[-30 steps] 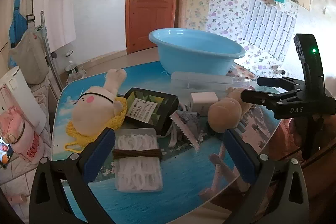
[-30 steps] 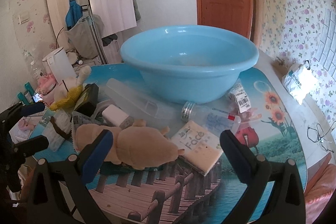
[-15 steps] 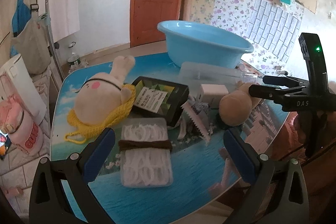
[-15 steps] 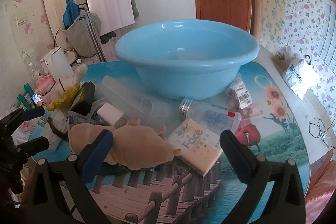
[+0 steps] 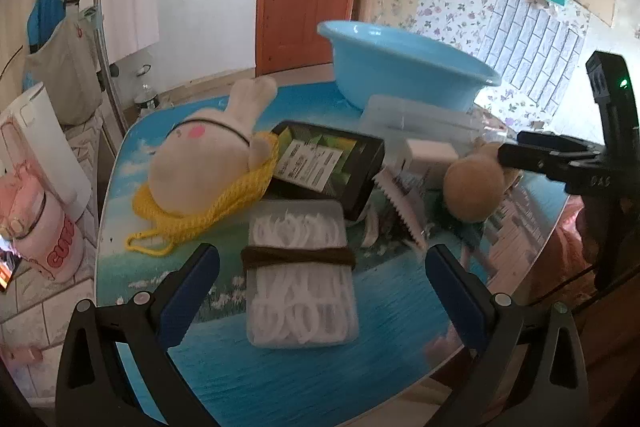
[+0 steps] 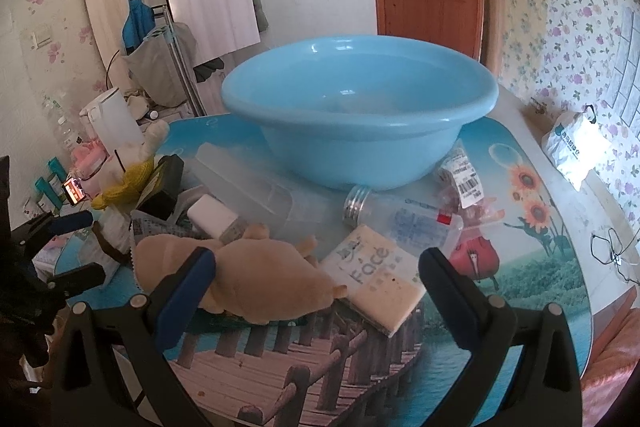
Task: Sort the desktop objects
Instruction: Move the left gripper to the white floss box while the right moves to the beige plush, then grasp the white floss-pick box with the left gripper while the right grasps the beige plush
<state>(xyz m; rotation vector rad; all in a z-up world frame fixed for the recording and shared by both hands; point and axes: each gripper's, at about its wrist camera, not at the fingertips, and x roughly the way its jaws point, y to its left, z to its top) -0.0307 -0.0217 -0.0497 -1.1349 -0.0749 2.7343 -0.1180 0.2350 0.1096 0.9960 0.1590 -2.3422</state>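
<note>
While both grippers gape empty, floss box (image 5: 302,269) before left gripper (image 5: 322,281), plush (image 6: 244,277) before right gripper (image 6: 316,285)

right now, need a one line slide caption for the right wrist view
Open right gripper faces a tan plush toy and Face pack before the blue basin.

1. We see a light blue basin (image 6: 360,115).
2. We see a tan plush toy (image 6: 256,279).
3. We see a cream rabbit plush (image 5: 208,163) on yellow netting (image 5: 208,215).
4. We see a scenic-print table (image 6: 532,267).
</note>
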